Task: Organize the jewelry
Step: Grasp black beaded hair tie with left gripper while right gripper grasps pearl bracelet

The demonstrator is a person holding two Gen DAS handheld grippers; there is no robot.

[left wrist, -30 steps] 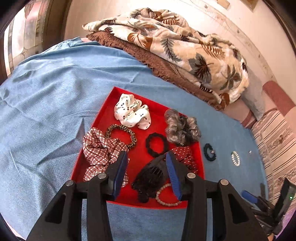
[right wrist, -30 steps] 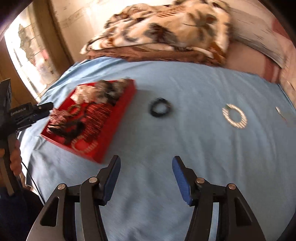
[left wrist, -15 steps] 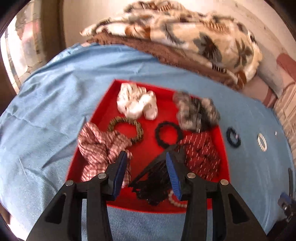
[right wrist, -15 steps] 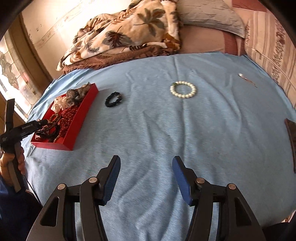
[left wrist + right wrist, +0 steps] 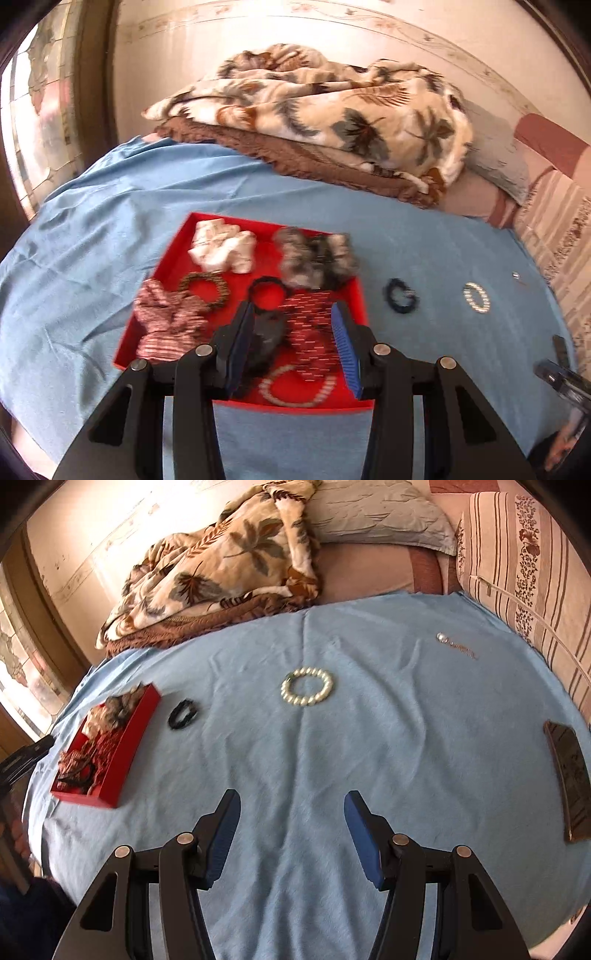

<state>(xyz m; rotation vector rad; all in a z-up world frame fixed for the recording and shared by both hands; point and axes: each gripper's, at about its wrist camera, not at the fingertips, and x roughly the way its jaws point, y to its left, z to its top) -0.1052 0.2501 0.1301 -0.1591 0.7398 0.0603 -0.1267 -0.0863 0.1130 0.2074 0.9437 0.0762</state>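
Two gaping, empty grippers: left gripper point(image 5: 291, 347) over the red tray point(image 5: 173, 254), right gripper point(image 5: 291, 830) short of the pearl bracelet point(image 5: 306, 686) on the blue sheet point(image 5: 406, 738). Round beads could slip from the pads.

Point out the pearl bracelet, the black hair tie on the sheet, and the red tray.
pearl bracelet point(image 5: 306, 686), right wrist view, on its beads
black hair tie point(image 5: 183, 713), right wrist view, on its band
red tray point(image 5: 127, 738), right wrist view, on its side wall

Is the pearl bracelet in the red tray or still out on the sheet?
Out: the pearl bracelet lies on the blue sheet, apart from the red tray.
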